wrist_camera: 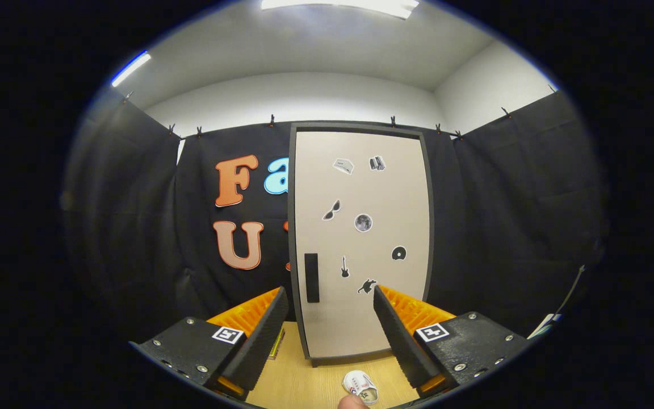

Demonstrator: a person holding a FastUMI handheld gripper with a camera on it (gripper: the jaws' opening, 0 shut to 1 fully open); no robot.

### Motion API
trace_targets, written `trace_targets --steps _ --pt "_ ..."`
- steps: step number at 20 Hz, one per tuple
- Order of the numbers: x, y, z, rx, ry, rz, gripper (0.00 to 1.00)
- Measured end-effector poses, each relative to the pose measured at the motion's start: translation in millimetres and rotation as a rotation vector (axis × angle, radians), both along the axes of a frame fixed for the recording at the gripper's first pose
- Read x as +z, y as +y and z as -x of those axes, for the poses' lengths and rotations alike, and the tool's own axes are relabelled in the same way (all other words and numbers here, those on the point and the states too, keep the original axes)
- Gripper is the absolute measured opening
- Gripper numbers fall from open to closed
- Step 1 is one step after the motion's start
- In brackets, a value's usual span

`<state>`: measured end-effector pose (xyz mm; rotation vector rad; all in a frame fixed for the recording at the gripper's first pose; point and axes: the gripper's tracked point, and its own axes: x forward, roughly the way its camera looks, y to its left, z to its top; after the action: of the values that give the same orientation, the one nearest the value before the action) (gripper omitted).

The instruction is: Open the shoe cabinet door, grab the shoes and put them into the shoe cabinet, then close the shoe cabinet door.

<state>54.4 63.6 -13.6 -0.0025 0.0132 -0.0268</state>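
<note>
The shoe cabinet (361,238) stands upright ahead of me, its pale door shut inside a dark frame. A dark vertical handle (311,278) sits low on the door's left side, and small stickers dot the panel. My gripper (331,296) is open, fingers spread wide, with nothing between them; the lower door and handle show through the gap. A small white shoe (360,386) with red trim lies on the wooden floor below and between the fingers, in front of the cabinet. A fingertip (352,402) shows just beside the shoe.
Black cloth walls close in the booth behind and on both sides of the cabinet. The light wooden floor (304,380) runs from the cabinet base toward me. A white object with a cable (548,324) sits at the right wall's foot.
</note>
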Motion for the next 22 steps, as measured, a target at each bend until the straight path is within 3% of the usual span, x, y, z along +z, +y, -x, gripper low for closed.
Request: trace_targets --steps 22 --pt "-68.9 40.0 -185.2 0.099 0.055 0.017 0.93"
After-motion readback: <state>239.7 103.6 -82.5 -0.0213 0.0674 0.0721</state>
